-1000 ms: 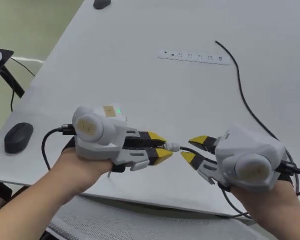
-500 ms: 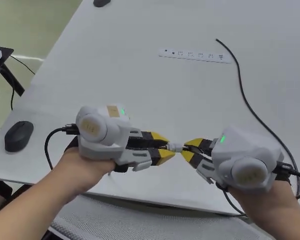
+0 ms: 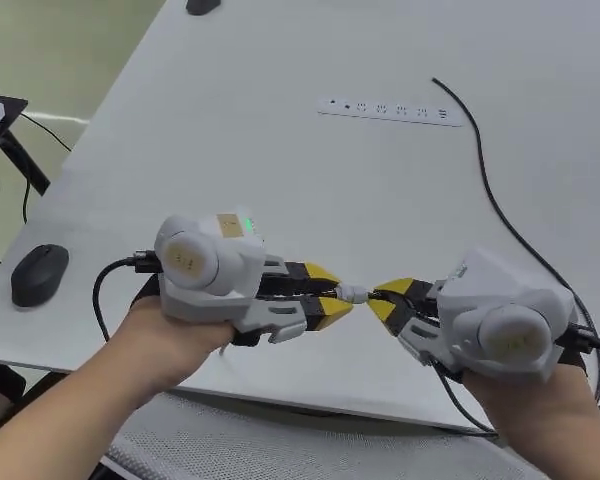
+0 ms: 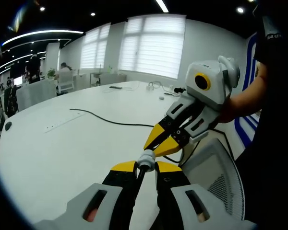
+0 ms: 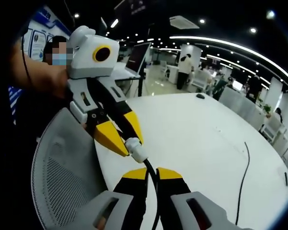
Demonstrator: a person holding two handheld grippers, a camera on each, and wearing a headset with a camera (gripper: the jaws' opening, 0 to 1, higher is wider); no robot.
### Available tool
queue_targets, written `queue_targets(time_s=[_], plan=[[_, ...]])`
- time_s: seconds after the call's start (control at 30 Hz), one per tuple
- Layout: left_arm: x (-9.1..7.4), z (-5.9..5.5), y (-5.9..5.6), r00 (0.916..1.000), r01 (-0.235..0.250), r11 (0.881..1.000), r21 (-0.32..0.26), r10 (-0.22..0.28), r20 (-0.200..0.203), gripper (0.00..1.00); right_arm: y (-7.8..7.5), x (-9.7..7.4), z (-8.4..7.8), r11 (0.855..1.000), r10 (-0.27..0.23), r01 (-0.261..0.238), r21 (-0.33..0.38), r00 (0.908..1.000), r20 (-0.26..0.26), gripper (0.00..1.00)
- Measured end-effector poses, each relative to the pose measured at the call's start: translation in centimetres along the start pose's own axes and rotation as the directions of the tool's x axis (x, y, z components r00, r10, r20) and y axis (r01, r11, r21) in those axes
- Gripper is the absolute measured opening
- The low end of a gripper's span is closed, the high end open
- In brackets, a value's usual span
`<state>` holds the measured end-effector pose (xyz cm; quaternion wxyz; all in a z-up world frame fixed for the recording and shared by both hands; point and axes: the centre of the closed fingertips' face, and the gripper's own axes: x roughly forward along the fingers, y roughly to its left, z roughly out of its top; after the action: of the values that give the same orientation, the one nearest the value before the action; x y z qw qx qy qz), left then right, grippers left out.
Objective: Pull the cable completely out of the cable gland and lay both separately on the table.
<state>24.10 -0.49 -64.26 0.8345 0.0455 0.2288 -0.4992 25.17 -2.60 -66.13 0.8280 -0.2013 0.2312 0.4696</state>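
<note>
A small white cable gland [image 3: 352, 294] hangs above the table's near edge, with a thin black cable [image 3: 372, 296] running out of its right end. My left gripper [image 3: 338, 291] is shut on the gland from the left. My right gripper [image 3: 382, 298] is shut on the cable just right of the gland. In the left gripper view, the gland [image 4: 146, 158] sits between my yellow tips [image 4: 151, 166], and the right gripper [image 4: 159, 141] meets it from the right. In the right gripper view, the cable [image 5: 151, 173] runs from my jaws up to the gland [image 5: 136, 148].
A white power strip [image 3: 385, 110] lies farther back on the white table [image 3: 240, 150]. A long black cord [image 3: 492, 195] curves down the right side. A dark mouse [image 3: 38, 275] rests at the left edge. A grey mesh chair [image 3: 230, 440] is below the near edge.
My right gripper was open and a little apart from the gland; it has moved left and shut on the cable. The left gripper keeps its hold.
</note>
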Motion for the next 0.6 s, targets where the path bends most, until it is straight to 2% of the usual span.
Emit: queue_targets(time_s=[0.13,0.2,0.27,0.33,0.6], plan=[[-0.3,0.2,0.2,1.0000,0.000,1.000,0.001,0.000,0.003,0.15,-0.6,-0.2,-0.4,0.998,-0.010,0.010,0.064,0.9999,0.006,0.01],[-0.4,0.3,0.3,1.0000,-0.002,1.000,0.000,0.002,0.005,0.15,-0.9,-0.2,-0.8,0.993,-0.019,0.018,0.118,0.9998,0.003,0.01],[-0.5,0.4,0.4,0.9999,-0.004,1.000,0.002,0.004,0.011,0.15,-1.4,-0.2,-1.0,0.984,-0.028,0.026,0.174,0.9995,0.011,0.01],[-0.6,0.5,0.6,0.9999,-0.009,1.000,0.005,0.009,0.011,0.15,-1.9,-0.2,-1.5,0.979,-0.038,0.037,0.199,0.9993,0.001,0.01],[-0.8,0.7,0.6,0.9999,-0.003,1.000,0.010,0.002,0.016,0.15,-3.4,-0.5,-3.6,0.942,-0.065,0.069,0.327,0.9976,-0.021,0.01]])
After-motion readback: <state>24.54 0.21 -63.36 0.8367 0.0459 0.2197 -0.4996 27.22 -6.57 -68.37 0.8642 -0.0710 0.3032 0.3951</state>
